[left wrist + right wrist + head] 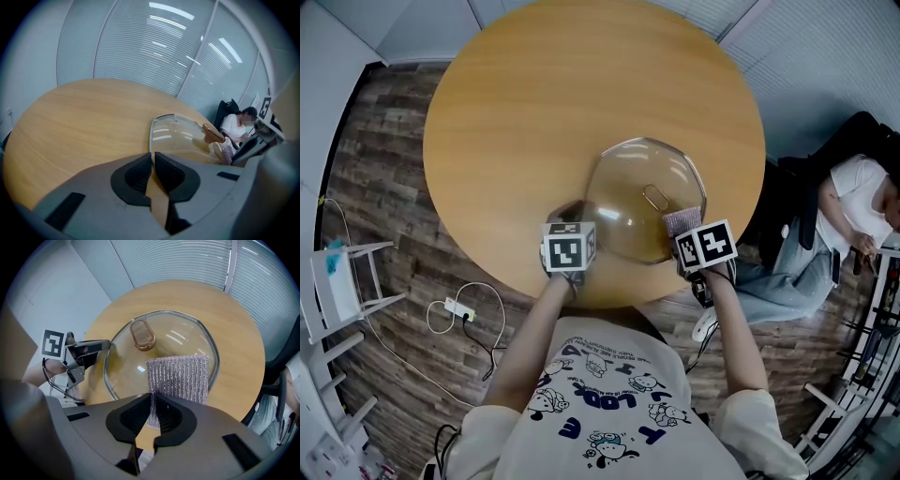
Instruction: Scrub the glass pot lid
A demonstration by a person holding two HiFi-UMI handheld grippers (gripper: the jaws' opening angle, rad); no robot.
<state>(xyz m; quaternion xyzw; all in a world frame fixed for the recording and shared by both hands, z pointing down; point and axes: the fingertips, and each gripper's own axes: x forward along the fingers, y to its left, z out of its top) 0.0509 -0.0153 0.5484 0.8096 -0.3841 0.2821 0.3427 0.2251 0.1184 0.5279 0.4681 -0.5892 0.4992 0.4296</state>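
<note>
Right gripper view: right gripper (153,400) pinches the mesh scouring cloth (178,378), draped on the glass pot lid (117,373) just short of its knob (142,335) (left gripper (153,160) clamps the lid's rim).

The lid (623,187) is sitting on the near half of the table (534,112), towards its right side. The left gripper (152,159) is pinching the lid's left rim, and the right gripper (153,404) is gripping the cloth (180,378), which is lying on the lid's near right part, just beside the knob (655,198). A person (853,202) is sitting right of the table. A power strip (457,307) is lying on the floor at the near left.
</note>
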